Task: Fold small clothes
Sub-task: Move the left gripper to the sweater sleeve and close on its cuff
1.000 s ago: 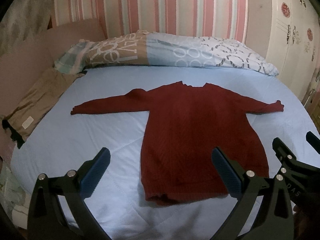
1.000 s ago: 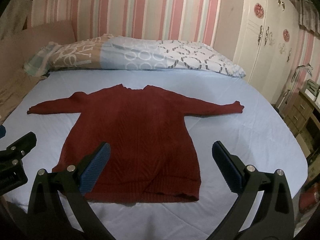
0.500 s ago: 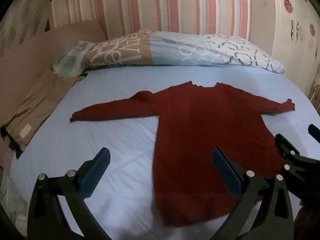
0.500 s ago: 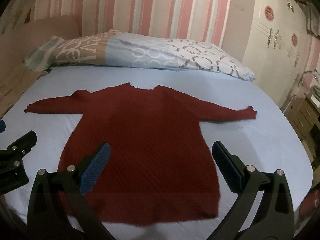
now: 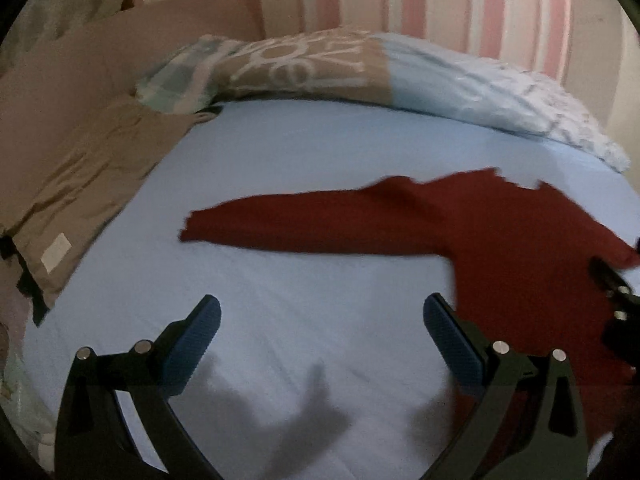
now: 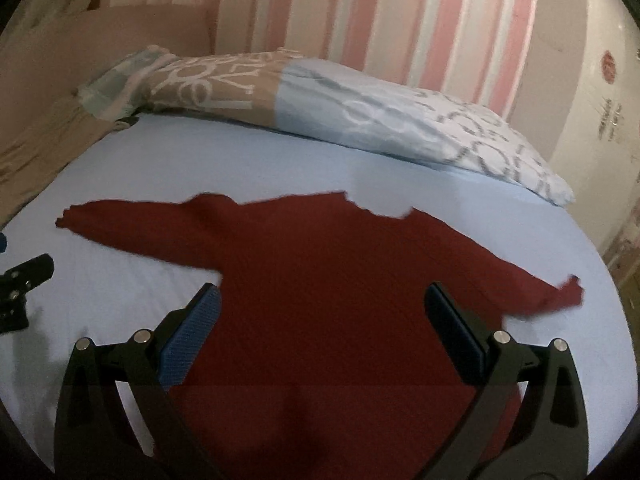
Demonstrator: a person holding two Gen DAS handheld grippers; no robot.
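Note:
A dark red knit sweater [image 6: 328,280] lies flat on the light blue bed sheet [image 6: 240,160], both sleeves spread sideways. In the left wrist view the sweater [image 5: 520,248] fills the right side, and its left sleeve stretches toward the middle. My left gripper [image 5: 320,332] is open above bare sheet, just short of that sleeve. My right gripper [image 6: 320,332] is open low over the sweater's body, nothing between its blue pads. Each view catches part of the other gripper at its edge. The sweater's hem is hidden below the grippers.
A long patterned pillow [image 6: 320,104] lies across the head of the bed against a pink striped wall. A folded tan cloth [image 5: 80,184] sits along the bed's left edge beside a brown headboard panel. A white wardrobe [image 6: 600,80] stands to the right.
Both grippers have moved forward and lower toward the bed. The left one swung left, so the sweater slid to the right of its view. The sweater has not moved on the sheet.

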